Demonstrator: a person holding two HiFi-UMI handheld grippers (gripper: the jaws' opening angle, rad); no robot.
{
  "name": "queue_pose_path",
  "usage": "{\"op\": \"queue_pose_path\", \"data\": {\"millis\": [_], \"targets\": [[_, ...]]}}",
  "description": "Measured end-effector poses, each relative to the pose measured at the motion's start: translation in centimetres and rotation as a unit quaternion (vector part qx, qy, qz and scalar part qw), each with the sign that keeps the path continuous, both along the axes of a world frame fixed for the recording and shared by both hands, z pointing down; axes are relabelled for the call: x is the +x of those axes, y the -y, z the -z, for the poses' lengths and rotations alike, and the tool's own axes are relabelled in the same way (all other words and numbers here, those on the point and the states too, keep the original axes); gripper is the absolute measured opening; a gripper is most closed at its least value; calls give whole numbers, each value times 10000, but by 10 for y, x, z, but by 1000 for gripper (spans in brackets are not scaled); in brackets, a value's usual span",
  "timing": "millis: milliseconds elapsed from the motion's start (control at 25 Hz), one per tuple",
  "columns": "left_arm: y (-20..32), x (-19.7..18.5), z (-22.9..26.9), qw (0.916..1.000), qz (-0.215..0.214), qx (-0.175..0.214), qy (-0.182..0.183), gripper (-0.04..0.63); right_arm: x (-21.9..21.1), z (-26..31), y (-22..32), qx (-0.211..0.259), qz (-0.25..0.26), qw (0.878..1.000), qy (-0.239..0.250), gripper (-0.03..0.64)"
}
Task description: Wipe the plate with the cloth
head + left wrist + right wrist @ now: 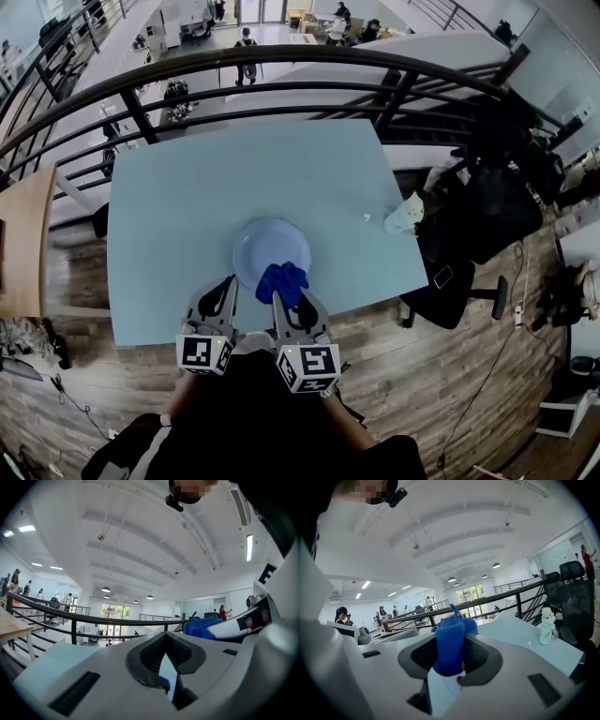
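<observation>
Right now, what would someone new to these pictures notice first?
The bright blue cloth, pinched in the right gripper, hangs over the near edge of the pale plate at the middle of the light blue table. The left gripper is shut on the plate's left rim. Beyond the table, a dark railing overlooks an open office floor.

No words, brands or numbers are legible anywhere; the left gripper's cube point(204, 353) and the right gripper's cube point(308, 367) bear only square black-and-white markers (patterns, not letters).
</observation>
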State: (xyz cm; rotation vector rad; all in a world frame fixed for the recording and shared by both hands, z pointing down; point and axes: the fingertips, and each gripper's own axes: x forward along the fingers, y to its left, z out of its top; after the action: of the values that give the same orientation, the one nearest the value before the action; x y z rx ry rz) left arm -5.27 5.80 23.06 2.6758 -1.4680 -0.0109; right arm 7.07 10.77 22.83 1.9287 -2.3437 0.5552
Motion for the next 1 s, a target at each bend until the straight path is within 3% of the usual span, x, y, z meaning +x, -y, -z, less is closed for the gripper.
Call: {"op": "queue_pose_path", "data": {"millis": [320, 1000], "targets": [[26, 4, -6, 9999, -45, 26, 117, 0, -2, -7, 29, -17, 100, 9999, 4, 120], [68, -5, -42, 9983, 256, -381, 357, 0, -5, -38, 86, -303, 385, 9988, -94, 120]]}}
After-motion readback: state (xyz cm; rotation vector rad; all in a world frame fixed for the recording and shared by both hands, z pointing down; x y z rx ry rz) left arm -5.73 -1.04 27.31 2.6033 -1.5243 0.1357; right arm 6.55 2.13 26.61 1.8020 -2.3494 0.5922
